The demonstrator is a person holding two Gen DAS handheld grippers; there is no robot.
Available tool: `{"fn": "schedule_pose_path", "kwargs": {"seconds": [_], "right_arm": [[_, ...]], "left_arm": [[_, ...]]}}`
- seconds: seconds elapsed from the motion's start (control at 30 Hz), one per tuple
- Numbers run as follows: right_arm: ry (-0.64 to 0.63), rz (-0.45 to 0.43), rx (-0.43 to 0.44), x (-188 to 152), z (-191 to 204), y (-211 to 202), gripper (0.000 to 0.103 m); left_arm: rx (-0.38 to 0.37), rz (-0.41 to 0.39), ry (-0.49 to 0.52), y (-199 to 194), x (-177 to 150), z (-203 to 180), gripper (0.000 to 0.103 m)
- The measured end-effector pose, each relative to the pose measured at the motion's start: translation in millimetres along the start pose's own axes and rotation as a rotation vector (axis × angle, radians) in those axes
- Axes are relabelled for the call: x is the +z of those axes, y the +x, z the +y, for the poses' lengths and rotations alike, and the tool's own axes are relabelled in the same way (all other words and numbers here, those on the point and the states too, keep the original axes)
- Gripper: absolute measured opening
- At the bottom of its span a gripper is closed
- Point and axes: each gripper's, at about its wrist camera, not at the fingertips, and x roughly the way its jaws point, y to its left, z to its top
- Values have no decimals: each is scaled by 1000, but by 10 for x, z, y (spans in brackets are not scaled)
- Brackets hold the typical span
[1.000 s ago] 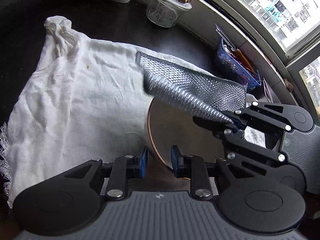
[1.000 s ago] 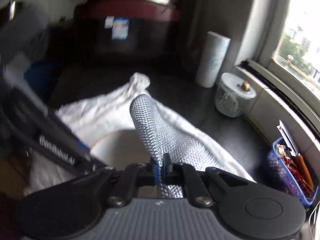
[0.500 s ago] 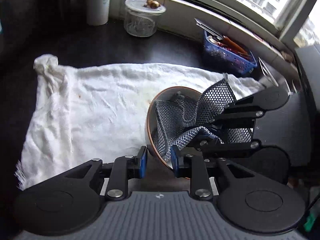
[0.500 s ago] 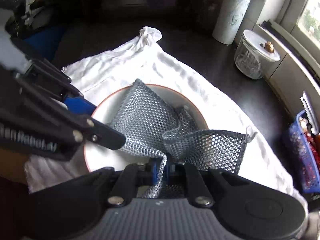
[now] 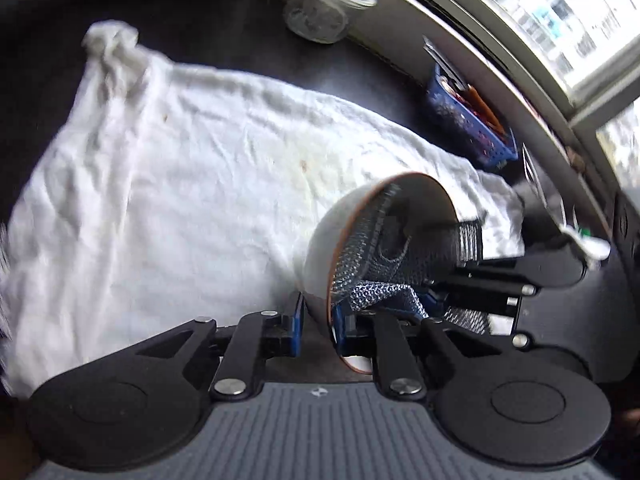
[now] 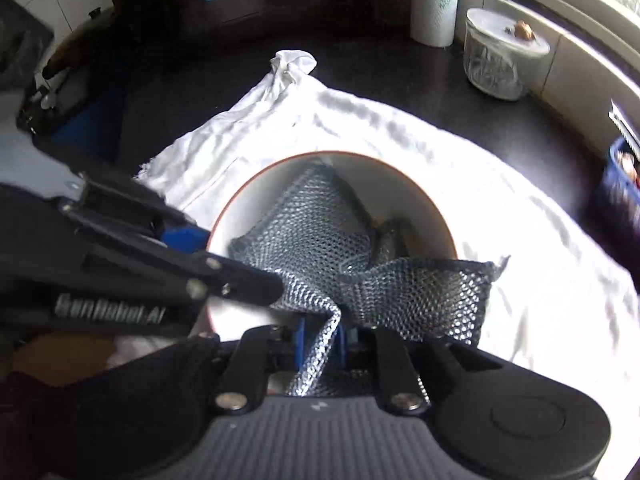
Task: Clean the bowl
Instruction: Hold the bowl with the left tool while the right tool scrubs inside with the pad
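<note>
A white bowl with a brown rim (image 5: 320,248) stands tipped on its side over the white cloth (image 5: 180,200). My left gripper (image 5: 319,322) is closing on its near rim, one pad outside the wall and one inside, both touching. A grey mesh scrubbing cloth (image 6: 312,232) lies bunched inside the bowl (image 6: 420,200), one corner hanging over the rim. My right gripper (image 6: 320,340) is opening, and a twisted strand of the mesh still fills the gap between its blue pads. From the left, the left gripper's fingers (image 6: 240,284) reach in over the rim.
The white cloth (image 6: 540,280) covers a dark counter. At the back stand a lidded glass jar (image 6: 500,60) and a paper roll (image 6: 434,0). A blue basket (image 5: 468,124) of utensils sits by the window ledge on the right.
The mesh came down from hanging above into the bowl. The bowl, flat on the cloth before, now stands tipped on its side. Left jaws narrowed on the rim; right jaws widened.
</note>
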Motion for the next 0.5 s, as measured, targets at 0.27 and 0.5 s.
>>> {"fn": "schedule_pose_path", "kwargs": {"seconds": [0.27, 0.5], "right_arm": [[124, -82, -10, -149, 46, -86, 14], [36, -93, -89, -85, 189, -102, 13]], "left_arm": [[-256, 27, -517, 139, -245, 607, 15], [-252, 39, -470, 150, -253, 598, 15]]}}
